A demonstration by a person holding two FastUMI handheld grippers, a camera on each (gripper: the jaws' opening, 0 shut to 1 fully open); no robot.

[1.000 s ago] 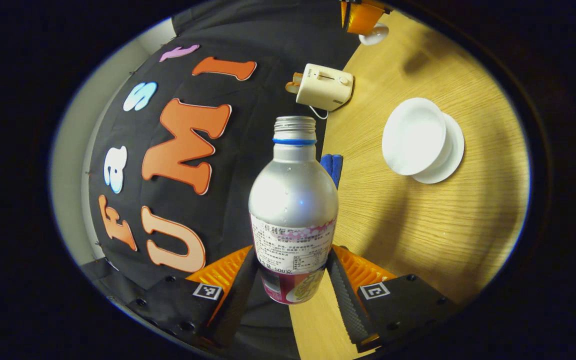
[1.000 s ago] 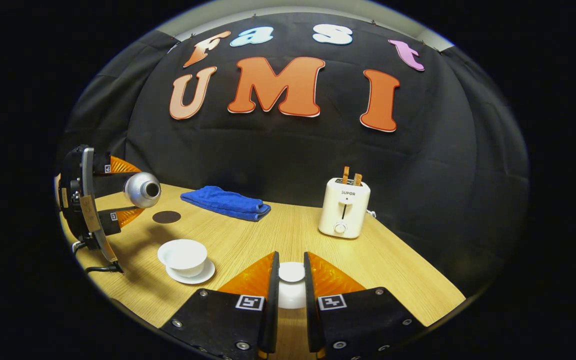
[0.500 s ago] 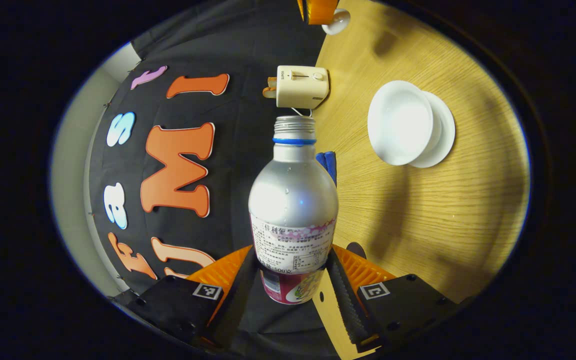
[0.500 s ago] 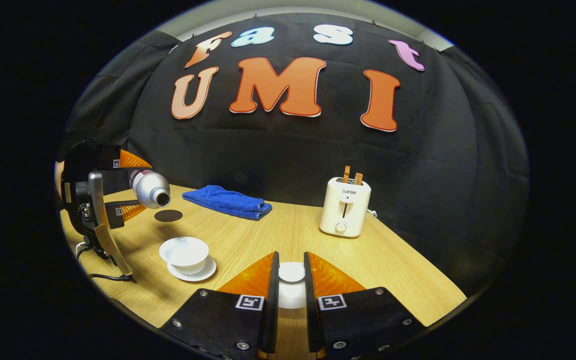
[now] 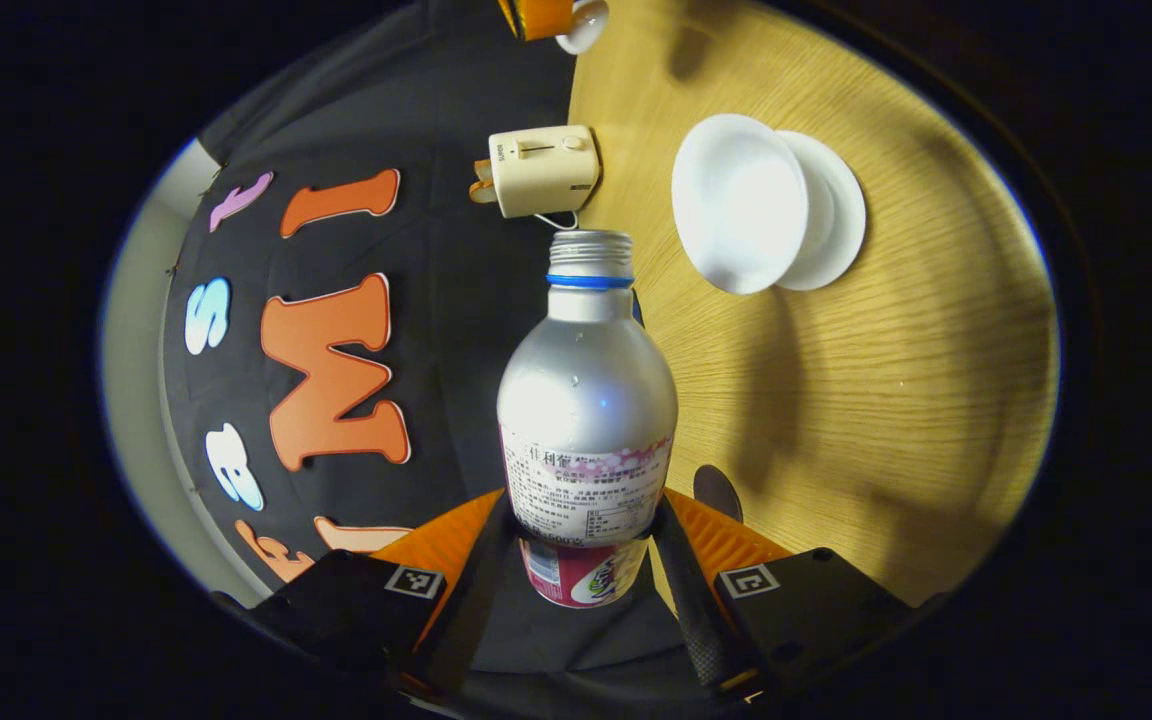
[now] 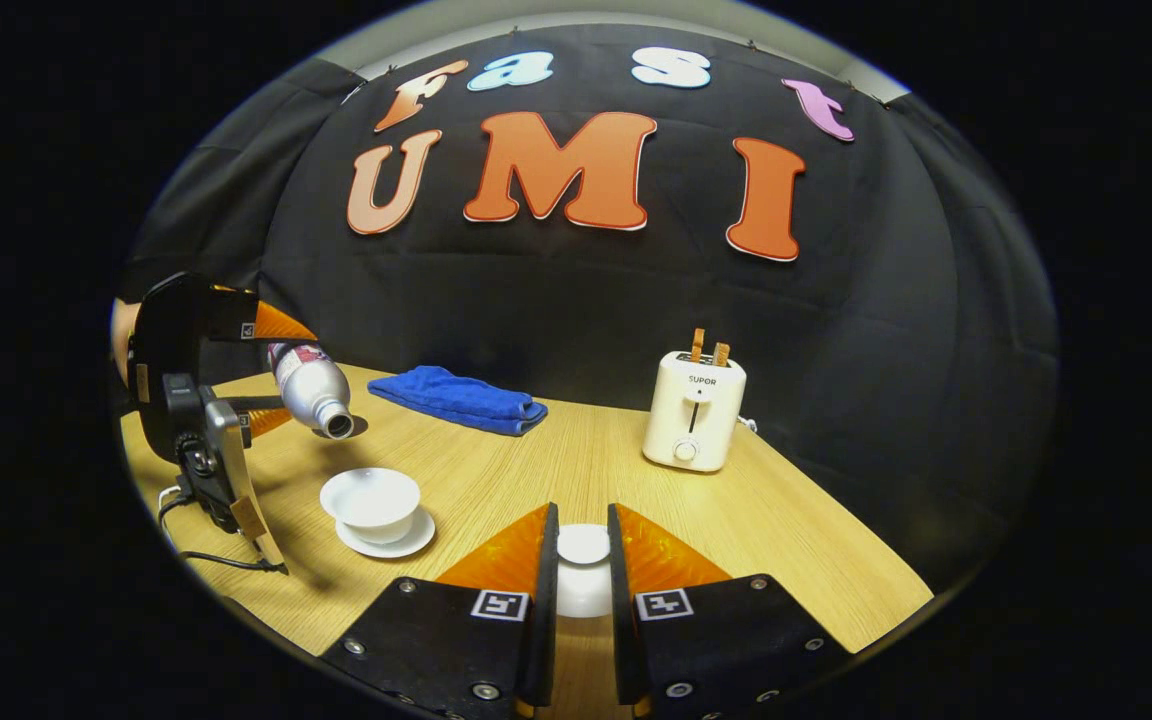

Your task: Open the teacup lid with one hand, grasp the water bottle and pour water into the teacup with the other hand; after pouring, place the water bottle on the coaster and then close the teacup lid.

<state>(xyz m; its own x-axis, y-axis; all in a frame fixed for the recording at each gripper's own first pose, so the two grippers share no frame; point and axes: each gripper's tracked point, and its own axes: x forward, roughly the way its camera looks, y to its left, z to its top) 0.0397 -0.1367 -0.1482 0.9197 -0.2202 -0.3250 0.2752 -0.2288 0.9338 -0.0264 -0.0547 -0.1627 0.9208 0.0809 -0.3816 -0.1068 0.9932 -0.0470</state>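
The left gripper (image 5: 581, 545) clamps the water bottle (image 5: 586, 400) — tilted, mouth forward, teacup (image 5: 741, 200) ahead and right. The right gripper (image 6: 582, 560) pinches the teacup lid (image 6: 583, 545) between its fingers.

The teacup (image 6: 370, 497) is sitting on its saucer (image 6: 386, 538) on the table (image 6: 786, 540) — towel (image 6: 458, 397) lying behind, toaster (image 6: 693, 411) standing right.

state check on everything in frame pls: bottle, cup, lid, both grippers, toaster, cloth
Silver metal water bottle: uncapped, tipped mouth-down near the cup, no stream visible.
White porcelain teacup: uncovered, upright on its saucer.
White teacup lid: off the cup, clamped.
Left gripper: shut on the bottle.
Right gripper: shut on the lid.
Cream toaster: two slices sticking up.
Blue cloth: folded, flat on the table.
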